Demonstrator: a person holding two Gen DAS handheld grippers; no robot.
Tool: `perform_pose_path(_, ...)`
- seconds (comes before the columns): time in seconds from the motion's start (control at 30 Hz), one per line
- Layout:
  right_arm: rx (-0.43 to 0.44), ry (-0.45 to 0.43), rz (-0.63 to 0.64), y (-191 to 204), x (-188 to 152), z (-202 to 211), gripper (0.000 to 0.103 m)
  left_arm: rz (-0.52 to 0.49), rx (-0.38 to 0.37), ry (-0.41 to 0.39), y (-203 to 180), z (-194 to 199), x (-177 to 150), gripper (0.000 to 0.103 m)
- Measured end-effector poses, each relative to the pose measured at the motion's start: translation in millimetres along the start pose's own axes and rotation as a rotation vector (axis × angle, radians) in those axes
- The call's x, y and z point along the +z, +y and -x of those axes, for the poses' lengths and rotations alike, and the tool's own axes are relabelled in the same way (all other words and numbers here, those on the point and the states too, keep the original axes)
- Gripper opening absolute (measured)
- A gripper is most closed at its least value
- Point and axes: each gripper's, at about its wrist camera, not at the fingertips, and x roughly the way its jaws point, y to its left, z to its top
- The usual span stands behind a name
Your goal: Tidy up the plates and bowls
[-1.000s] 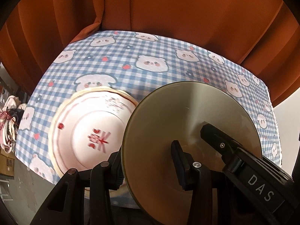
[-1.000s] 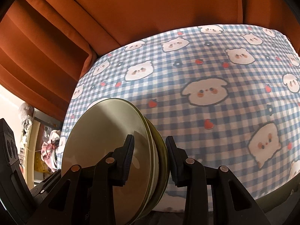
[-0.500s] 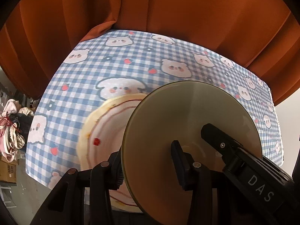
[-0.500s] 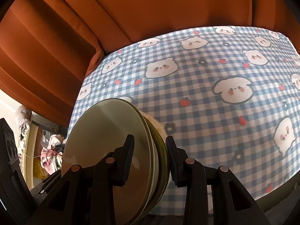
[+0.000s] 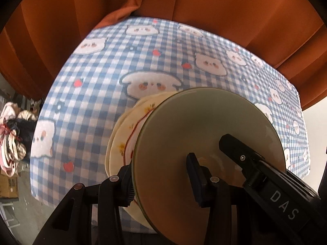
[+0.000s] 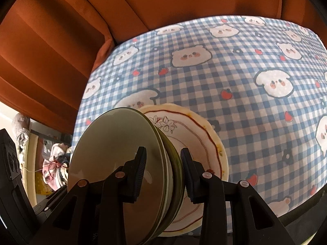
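Both grippers hold a stack of olive-green plates [image 5: 204, 134] by opposite rims, above the table. My left gripper [image 5: 161, 175] is shut on the near rim. My right gripper [image 6: 163, 169] is shut on the stack [image 6: 114, 155], which shows edge-on as several rims. The right gripper's finger [image 5: 241, 153] reaches over the top plate in the left wrist view. Under the stack lies a cream plate with a red rim line and flower print [image 6: 196, 134], also seen in the left wrist view [image 5: 124, 134], partly hidden by the stack.
The table wears a blue-and-white checked cloth with bear faces [image 5: 114, 81] [image 6: 255, 81]. Orange curtains [image 5: 184, 4] hang behind the far edge. Clutter on the floor [image 5: 12, 134] lies beyond the table's left edge.
The green stack has moved over the cream plate, which now sits mostly under it. Both grippers kept their hold on the stack.
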Motion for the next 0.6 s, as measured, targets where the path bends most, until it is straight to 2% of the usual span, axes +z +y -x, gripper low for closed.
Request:
perform_pose_path(0.3, -0.065, -0.008, -0.008, 3, -1, -3, 0.037, -0.079, 0.015, -0.035, -7, 0, -4, 0.043)
perform_pose_path(0.6, -0.109, -0.014, 0.010, 8, -9, -1, 0.036, -0.067, -0.013, -0.064, 1, 1, -11, 0.044)
